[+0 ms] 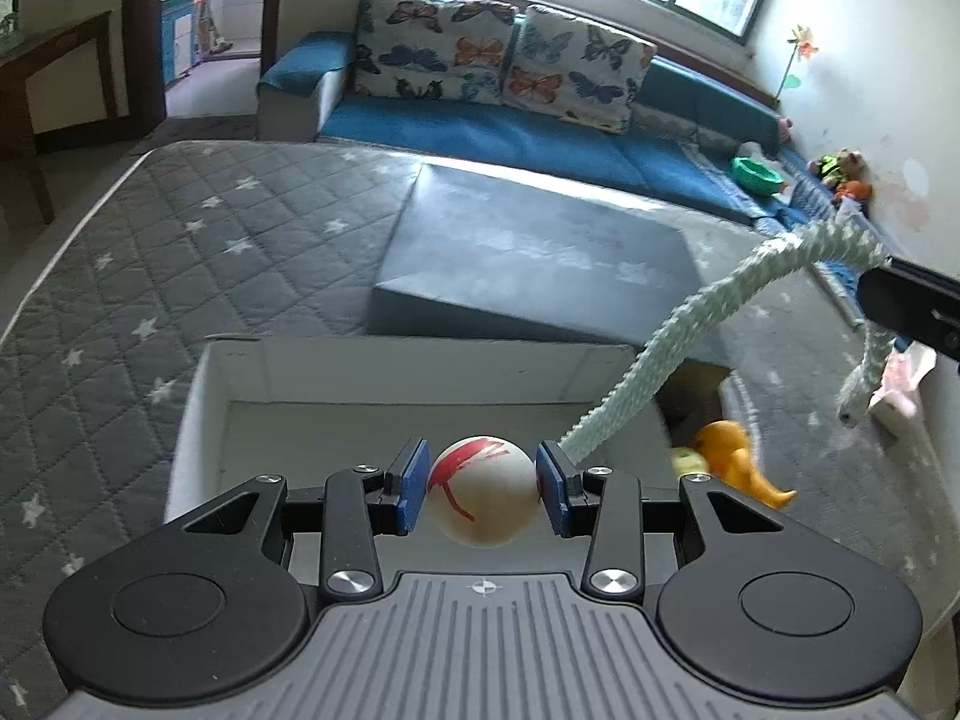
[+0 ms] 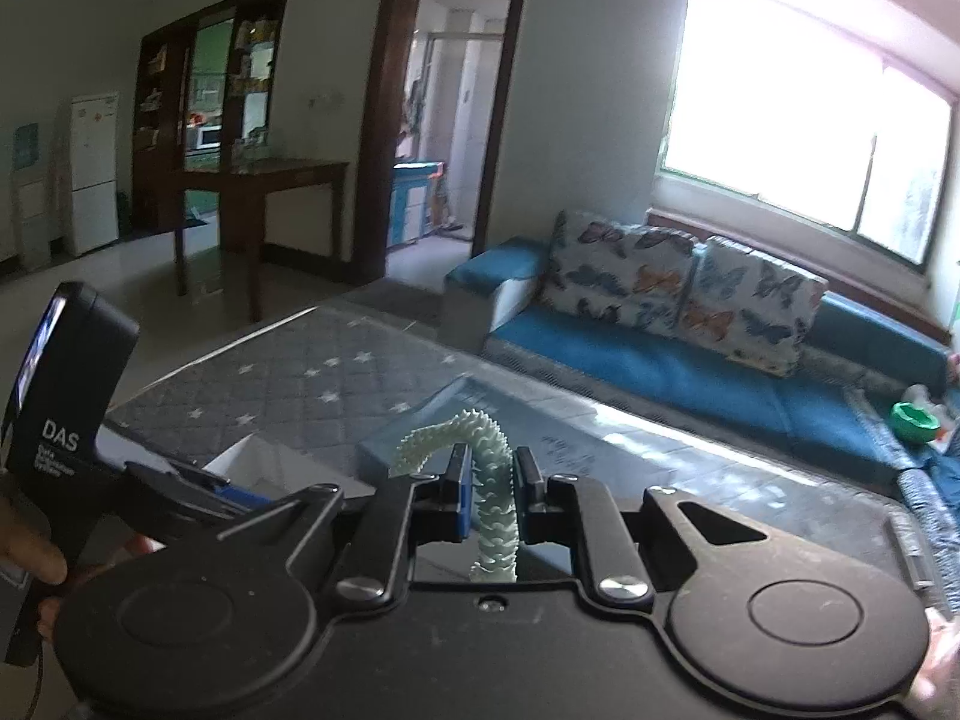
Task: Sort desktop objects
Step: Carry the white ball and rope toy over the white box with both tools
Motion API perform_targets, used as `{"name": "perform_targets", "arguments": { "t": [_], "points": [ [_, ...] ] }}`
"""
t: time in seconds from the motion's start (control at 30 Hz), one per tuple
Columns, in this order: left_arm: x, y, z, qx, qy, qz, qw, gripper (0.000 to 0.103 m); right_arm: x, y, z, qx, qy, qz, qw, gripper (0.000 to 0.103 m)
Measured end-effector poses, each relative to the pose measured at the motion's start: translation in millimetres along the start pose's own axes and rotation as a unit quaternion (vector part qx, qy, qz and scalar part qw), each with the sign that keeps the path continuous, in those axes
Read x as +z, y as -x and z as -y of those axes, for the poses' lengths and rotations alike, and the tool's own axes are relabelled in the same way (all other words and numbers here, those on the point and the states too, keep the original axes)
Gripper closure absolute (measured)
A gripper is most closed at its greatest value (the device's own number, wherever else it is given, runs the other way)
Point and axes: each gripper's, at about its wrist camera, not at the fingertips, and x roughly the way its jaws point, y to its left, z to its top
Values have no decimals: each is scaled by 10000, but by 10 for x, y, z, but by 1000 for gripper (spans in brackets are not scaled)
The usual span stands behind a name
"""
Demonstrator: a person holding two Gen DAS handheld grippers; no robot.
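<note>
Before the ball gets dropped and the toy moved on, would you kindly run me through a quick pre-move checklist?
1. Left gripper shut on the cream ball with red streaks: ok.
2. Ball above the open white cardboard box: ok.
3. Box floor under the ball free: cannot tell.
4. Right gripper shut on the pale green segmented snake toy: ok.
5. Snake toy clear of the left fingers: not ok, its tail hangs beside them.

The cream ball with red streaks [image 1: 483,495] is showing a smooth, matt surface between blue, plastic-looking gripper pads [image 1: 414,489]. The pale green segmented toy snake [image 1: 624,390] is looking like ridged, scaly plastic, and the grey star-patterned quilted cloth [image 1: 180,240] is lying soft and matt beneath the white cardboard box [image 1: 198,396].
</note>
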Motion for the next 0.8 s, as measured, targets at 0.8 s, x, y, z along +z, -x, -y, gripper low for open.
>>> {"name": "perform_targets", "arguments": {
  "t": [0.8],
  "points": [
    [-214, -442, -423, 463, 27, -580, 9972, 62, -522, -720, -428, 751, -219, -1060, 9913, 91]
  ]
}}
